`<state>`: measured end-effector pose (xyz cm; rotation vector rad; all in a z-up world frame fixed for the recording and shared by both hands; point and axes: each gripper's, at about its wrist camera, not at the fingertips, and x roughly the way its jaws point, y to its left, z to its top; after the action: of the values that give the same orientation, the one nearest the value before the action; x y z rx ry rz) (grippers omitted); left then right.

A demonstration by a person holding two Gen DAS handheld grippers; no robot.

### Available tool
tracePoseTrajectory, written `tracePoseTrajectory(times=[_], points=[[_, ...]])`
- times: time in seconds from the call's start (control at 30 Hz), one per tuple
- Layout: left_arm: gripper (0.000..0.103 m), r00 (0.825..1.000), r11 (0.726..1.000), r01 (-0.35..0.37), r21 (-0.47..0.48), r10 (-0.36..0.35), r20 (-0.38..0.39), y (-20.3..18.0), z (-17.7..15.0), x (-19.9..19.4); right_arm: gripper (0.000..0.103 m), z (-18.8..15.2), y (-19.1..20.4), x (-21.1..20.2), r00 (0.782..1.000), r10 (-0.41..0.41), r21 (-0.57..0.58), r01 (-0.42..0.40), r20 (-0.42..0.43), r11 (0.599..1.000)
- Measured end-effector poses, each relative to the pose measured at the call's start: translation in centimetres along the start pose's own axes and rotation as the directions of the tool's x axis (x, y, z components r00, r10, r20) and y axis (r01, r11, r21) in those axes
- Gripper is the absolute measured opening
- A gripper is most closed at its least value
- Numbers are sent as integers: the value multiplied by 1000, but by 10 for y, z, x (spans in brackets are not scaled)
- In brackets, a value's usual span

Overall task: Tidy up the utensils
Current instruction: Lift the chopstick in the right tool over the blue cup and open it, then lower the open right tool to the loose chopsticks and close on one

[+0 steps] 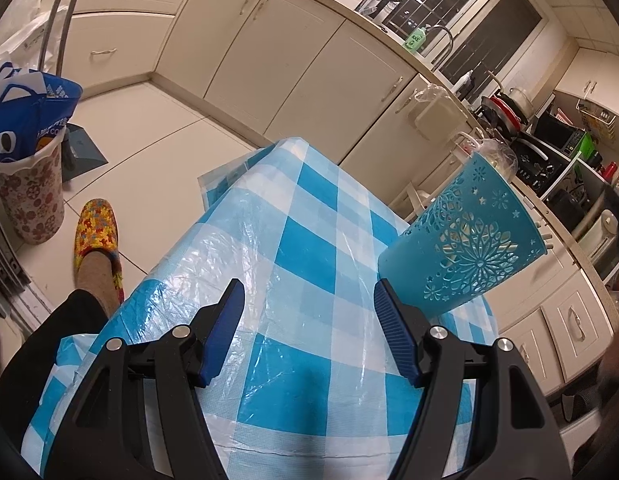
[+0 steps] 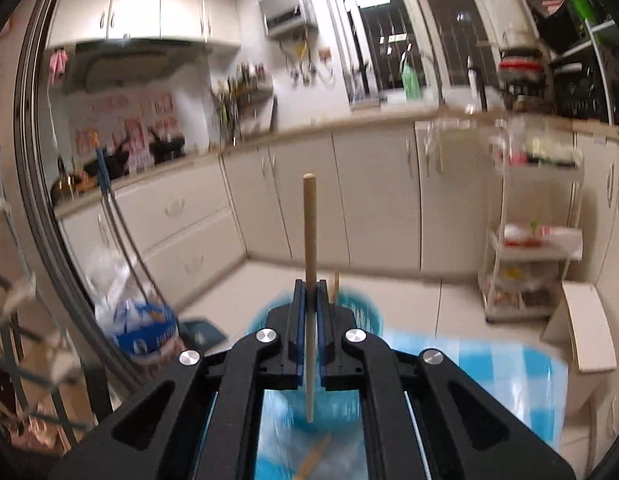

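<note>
A teal cut-out utensil holder (image 1: 469, 240) stands on the blue-and-white checked tablecloth (image 1: 301, 220), at the table's right side. My left gripper (image 1: 309, 288) hangs open over the cloth with nothing between its blue pads; its right finger is close beside the holder's base. In the right wrist view, my right gripper (image 2: 310, 284) is shut on a wooden chopstick (image 2: 309, 220) that stands upright through its jaws. It hovers over the blurred teal holder (image 2: 365, 312). A second stick (image 2: 336, 284) rises just behind the fingers, and a wooden piece (image 2: 313, 460) lies on the cloth below.
A floral bin (image 1: 29, 208) with a blue bag stands on the floor at left, next to a person's foot in a patterned slipper (image 1: 95, 232). Cream cabinets (image 1: 293, 64) run behind the table. A white shelf cart (image 2: 529, 240) stands at the right.
</note>
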<state>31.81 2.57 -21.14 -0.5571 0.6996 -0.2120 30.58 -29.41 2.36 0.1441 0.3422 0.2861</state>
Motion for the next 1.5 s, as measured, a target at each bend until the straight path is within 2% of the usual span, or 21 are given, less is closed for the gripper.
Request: tracePoseTrajectory(times=[0.13,0.2,0.4,0.5,0.67,0.73,0.8,0.9,0.93,1.03,1.13,1.3,1.37,1.5], points=[[64,1000,1000,3,-2,-3,-1,-1,-1,1,6,38,0,7,997,-30,10,29,77,1000],[64,1000,1000,5,-2,-5,1,1,-1,-1,6,39,-3,17,996,-47,15,46,70,999],[64,1000,1000,7,-5,-7,3,2,0,-2,7,0,-14,68,993,-80,24,83,-90,996],[64,1000,1000,7,-5,-7,2,2,0,-2,33,-19,-20,68,988,-98,46,104,-124,994],[64,1000,1000,6,-5,-6,2,3,0,-2,34,-44,-24,28,987,-109,98,121,-115,988],[64,1000,1000,7,-4,-7,1,3,0,-2,34,-72,-23,17,977,-105,130,130,-184,983],[64,1000,1000,6,-3,-6,0,3,0,-2,33,-107,-16,17,954,-94,132,136,-284,982],[64,1000,1000,2,1,-2,-2,3,0,-2,29,-165,-5,30,900,-66,148,143,-430,979],[64,1000,1000,1,1,-1,-3,3,1,-2,28,-176,-2,34,891,-63,156,147,-449,977],[64,1000,1000,1,-1,-1,-4,3,1,-2,19,-192,4,46,869,-96,126,178,-485,976],[64,1000,1000,1,-1,-1,-6,3,1,-2,18,-202,8,56,849,-127,89,200,-514,976],[64,1000,1000,7,-6,-7,-5,3,0,-1,18,-210,11,68,827,-148,43,203,-542,978],[64,1000,1000,9,-8,-9,-5,4,0,-1,18,-211,13,71,828,-164,19,206,-537,978],[64,1000,1000,12,-9,-12,-7,4,-1,0,11,-215,18,72,814,-197,-54,201,-547,978]])
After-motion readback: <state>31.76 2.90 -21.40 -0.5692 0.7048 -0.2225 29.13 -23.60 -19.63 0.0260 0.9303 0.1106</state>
